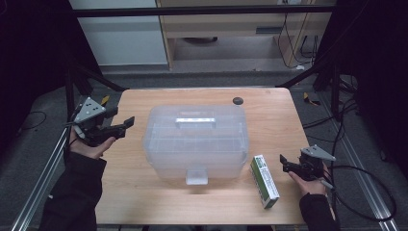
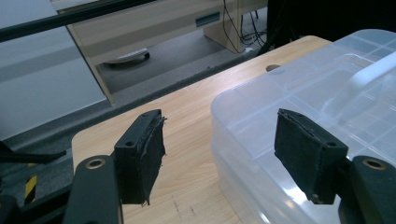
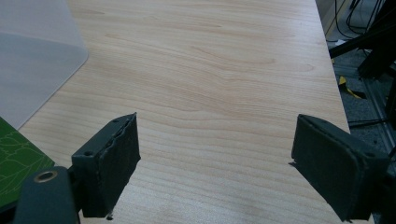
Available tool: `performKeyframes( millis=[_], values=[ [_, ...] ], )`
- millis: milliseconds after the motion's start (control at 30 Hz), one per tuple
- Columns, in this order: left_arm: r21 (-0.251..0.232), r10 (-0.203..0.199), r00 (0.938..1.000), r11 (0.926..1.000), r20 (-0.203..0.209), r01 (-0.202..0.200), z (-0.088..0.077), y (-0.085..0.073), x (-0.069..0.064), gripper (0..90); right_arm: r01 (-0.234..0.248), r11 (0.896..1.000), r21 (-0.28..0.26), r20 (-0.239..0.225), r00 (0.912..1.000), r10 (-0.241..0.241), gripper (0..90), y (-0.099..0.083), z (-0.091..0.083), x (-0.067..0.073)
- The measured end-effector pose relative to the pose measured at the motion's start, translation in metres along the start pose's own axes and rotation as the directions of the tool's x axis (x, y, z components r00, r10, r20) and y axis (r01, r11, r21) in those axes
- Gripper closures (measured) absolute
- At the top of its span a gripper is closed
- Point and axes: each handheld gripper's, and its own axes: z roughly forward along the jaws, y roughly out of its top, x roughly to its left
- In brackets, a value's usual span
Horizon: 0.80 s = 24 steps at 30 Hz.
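Note:
A clear plastic storage box (image 1: 196, 142) with a lid, a top handle (image 1: 195, 121) and a front latch (image 1: 196, 176) stands mid-table. A green and white carton (image 1: 263, 181) lies flat at its right front. My left gripper (image 1: 129, 124) is held open at the table's left edge, jaws pointing at the box (image 2: 317, 116); nothing is between them (image 2: 219, 154). My right gripper (image 1: 284, 162) is open beside the carton's right side. In the right gripper view the jaws (image 3: 215, 168) span bare wood, with the carton's corner (image 3: 16, 158) and the box's corner (image 3: 32, 56) at the left.
The wooden table (image 1: 120, 192) has a dark round grommet (image 1: 237, 100) near its far edge. Metal rails (image 1: 43, 178) run along both sides. Cables (image 1: 365, 192) lie on the floor at the right. A cabinet (image 1: 231, 29) stands beyond the table.

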Motion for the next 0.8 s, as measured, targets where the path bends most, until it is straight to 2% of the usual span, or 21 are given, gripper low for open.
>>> performKeyframes(
  millis=[67,100,200,233,267,433,567,600,633,800],
  values=[
    [0.013,0.023,0.9997,0.9997,0.012,-0.023,0.002,0.005,-0.004,32.3,0.0,1.0,0.001,0.0,1.0,0.0,15.2,0.0,0.0,0.0],
    [0.015,0.054,0.9984,0.9984,0.013,-0.055,0.003,0.008,-0.006,32.5,0.0,1.0,0.002,-0.001,1.0,0.0,15.2,0.0,0.0,0.0],
    [0.045,0.081,0.9955,0.9955,0.048,-0.084,0.006,0.017,-0.013,33.7,0.004,1.0,0.002,-0.001,1.0,-0.004,15.2,0.0,0.0,0.0],
    [0.052,0.099,0.9937,0.9935,0.052,-0.102,0.007,0.022,-0.015,33.9,0.006,1.0,0.003,-0.003,1.0,-0.006,15.2,0.0,0.001,0.0],
    [0.052,0.099,0.9937,0.9935,0.052,-0.102,0.007,0.022,-0.015,34.2,0.006,1.0,0.003,-0.003,1.0,-0.006,15.2,0.0,0.001,0.0],
    [0.067,0.148,0.9875,0.9862,0.056,-0.151,0.011,0.036,-0.022,34.4,0.007,1.0,0.008,-0.005,1.0,-0.007,15.2,-0.001,0.001,0.0],
    [0.085,0.2,0.9779,0.9751,0.061,-0.205,0.015,0.048,-0.03,34.6,0.004,1.0,0.01,-0.004,1.0,-0.004,15.2,-0.001,0.001,0.0],
    [0.09,0.219,0.9735,0.9703,0.067,-0.224,0.016,0.052,-0.033,34.6,0.006,1.0,0.009,-0.004,1.0,-0.006,15.2,-0.001,0.001,0.0],
    [0.09,0.219,0.9735,0.9703,0.067,-0.224,0.016,0.052,-0.033,34.7,0.006,1.0,0.009,-0.004,1.0,-0.006,15.2,-0.001,0.001,0.0],
    [0.101,0.278,0.9567,0.9528,0.086,-0.286,0.02,0.062,-0.044,34.8,0.005,1.0,0.017,-0.009,1.0,-0.005,15.2,-0.001,0.001,0.0]
  ],
)
